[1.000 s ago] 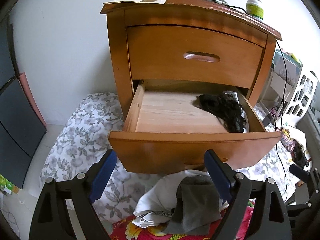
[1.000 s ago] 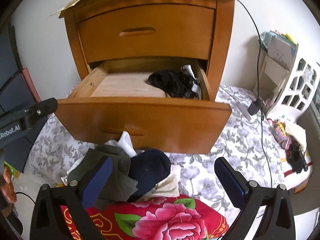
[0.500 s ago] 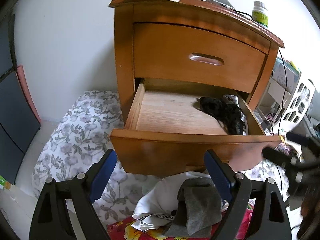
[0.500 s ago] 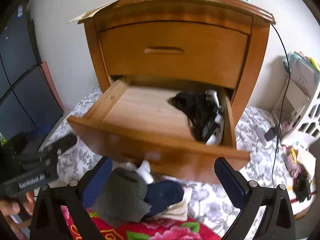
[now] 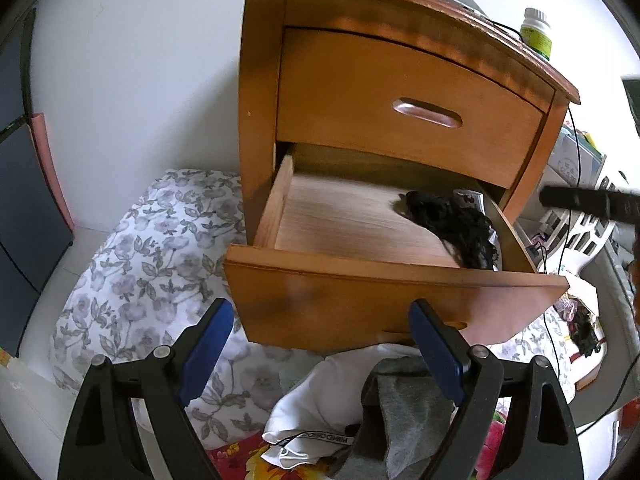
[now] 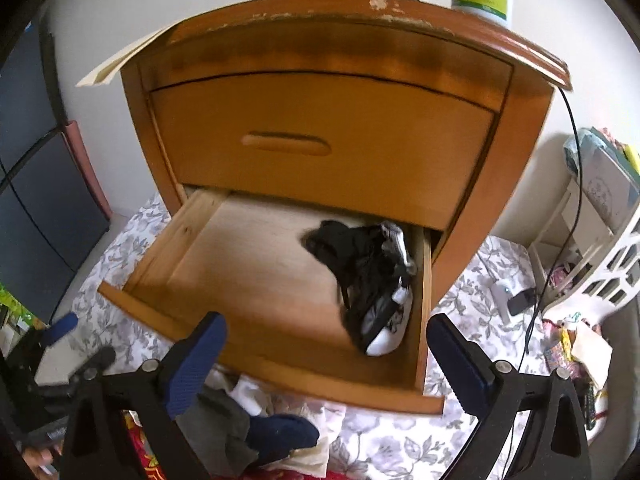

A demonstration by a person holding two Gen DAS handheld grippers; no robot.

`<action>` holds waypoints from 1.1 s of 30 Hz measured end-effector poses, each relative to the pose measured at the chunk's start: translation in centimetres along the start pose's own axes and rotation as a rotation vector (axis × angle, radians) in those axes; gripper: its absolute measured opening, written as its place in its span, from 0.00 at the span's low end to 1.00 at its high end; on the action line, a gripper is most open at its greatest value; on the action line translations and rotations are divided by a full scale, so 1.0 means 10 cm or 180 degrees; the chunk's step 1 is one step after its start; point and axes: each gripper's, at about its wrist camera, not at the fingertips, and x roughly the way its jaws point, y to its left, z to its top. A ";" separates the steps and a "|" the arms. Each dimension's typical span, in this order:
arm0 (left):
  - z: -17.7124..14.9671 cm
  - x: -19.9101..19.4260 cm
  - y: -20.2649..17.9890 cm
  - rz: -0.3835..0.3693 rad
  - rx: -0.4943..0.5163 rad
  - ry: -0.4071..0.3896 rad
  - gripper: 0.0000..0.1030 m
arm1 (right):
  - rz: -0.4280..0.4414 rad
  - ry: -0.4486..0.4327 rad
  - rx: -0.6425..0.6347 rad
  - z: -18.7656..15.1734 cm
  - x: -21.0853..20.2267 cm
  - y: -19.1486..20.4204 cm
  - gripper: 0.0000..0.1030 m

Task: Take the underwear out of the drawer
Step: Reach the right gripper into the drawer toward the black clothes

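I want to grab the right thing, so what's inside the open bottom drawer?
The drawer holds a black garment bunched at its right side, lying over a black-and-white piece. The rest is bare wood. Anything under the bundle is covered.

Black underwear (image 6: 360,264) in open drawer (image 6: 256,280)

In front of me a plain white wall (image 5: 152,60) rises behind an orange-brown wooden nightstand (image 6: 472,240) in soft daylight. A grey floral bedsheet (image 5: 140,272) covers the surface under it. Dark blue panels (image 5: 28,216) stand at my left, and a white plastic lattice basket (image 6: 608,264) at my right.
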 end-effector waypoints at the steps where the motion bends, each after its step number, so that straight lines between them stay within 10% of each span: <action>1: -0.01 0.01 -0.01 -0.0011 0.0014 0.0008 0.87 | -0.0014 0.0005 -0.0032 0.04 0.02 0.00 0.97; 17: -0.06 0.20 -0.02 -0.0136 0.0053 0.0106 0.87 | -0.0328 0.0409 -0.0006 0.62 0.56 -0.25 0.79; 33: -0.12 0.35 -0.02 -0.0192 0.0060 0.0199 0.87 | -0.0552 0.1285 -0.0258 0.37 1.67 -0.12 0.64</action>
